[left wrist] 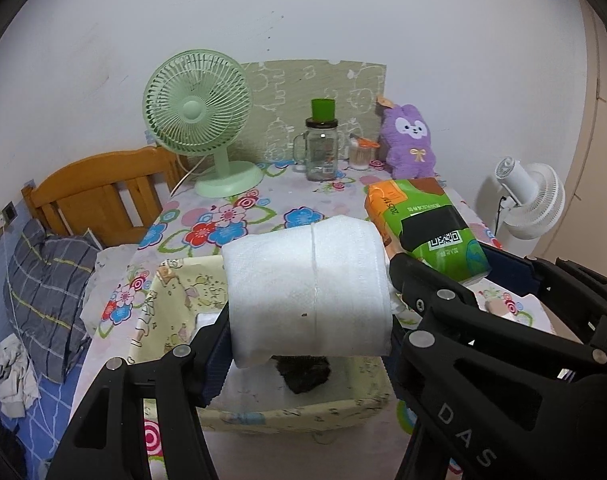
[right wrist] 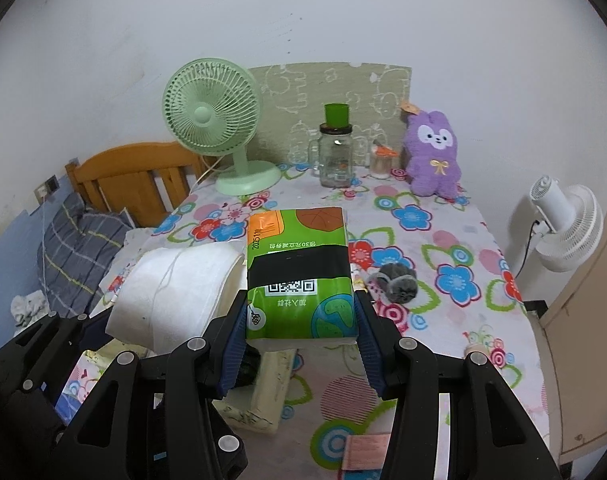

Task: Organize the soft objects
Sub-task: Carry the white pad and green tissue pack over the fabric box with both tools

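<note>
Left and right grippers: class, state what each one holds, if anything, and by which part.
The left gripper holds the white paper roll by its two ends. The right gripper holds the green tissue pack by its two long sides, near the close end.

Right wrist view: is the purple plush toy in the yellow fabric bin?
No, the purple plush toy stands upright at the table's far edge, well away from the yellow fabric bin.

"das" on gripper arm (left wrist: 467,436), "2025" on tissue pack (right wrist: 299,276)
</note>
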The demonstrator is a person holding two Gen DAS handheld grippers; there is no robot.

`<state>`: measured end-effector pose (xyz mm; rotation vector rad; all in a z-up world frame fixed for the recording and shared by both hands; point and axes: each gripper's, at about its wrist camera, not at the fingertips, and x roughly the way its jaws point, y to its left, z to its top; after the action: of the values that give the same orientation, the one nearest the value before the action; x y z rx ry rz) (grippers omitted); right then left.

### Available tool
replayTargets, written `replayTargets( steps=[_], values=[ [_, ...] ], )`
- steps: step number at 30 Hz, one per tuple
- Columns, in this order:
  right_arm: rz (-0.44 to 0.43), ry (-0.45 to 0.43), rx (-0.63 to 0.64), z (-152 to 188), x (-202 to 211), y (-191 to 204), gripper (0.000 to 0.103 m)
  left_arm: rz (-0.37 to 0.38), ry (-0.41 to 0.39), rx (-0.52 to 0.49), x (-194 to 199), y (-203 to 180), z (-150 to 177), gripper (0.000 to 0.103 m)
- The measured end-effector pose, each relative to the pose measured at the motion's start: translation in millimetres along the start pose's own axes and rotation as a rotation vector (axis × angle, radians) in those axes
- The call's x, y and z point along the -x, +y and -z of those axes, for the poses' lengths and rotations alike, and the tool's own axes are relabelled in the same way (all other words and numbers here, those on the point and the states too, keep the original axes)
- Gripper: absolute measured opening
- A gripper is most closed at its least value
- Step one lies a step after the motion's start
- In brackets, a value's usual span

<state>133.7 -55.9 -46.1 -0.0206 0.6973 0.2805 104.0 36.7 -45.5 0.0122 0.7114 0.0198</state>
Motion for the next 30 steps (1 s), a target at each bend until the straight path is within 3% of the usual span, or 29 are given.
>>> replayTargets(
  steps=[12,20,30],
  values=[
    [-0.044,0.042,0.029,-1.5,-30.4,24.3,0.053,-0.032,0.047,0.032,-26.1,27.7,2.9,0.067],
    [-0.086,0.103,0.034,4.3,-63.9,36.2,0.053,-0.052,0.121,0.037,-52.2,45.6,12.6,0.068],
    [-0.105,0.161,0.053,9.3,-90.8,48.5,0.053,-0.051,0.182,0.063,-73.9,60.6,20.3,0.074]
  ],
)
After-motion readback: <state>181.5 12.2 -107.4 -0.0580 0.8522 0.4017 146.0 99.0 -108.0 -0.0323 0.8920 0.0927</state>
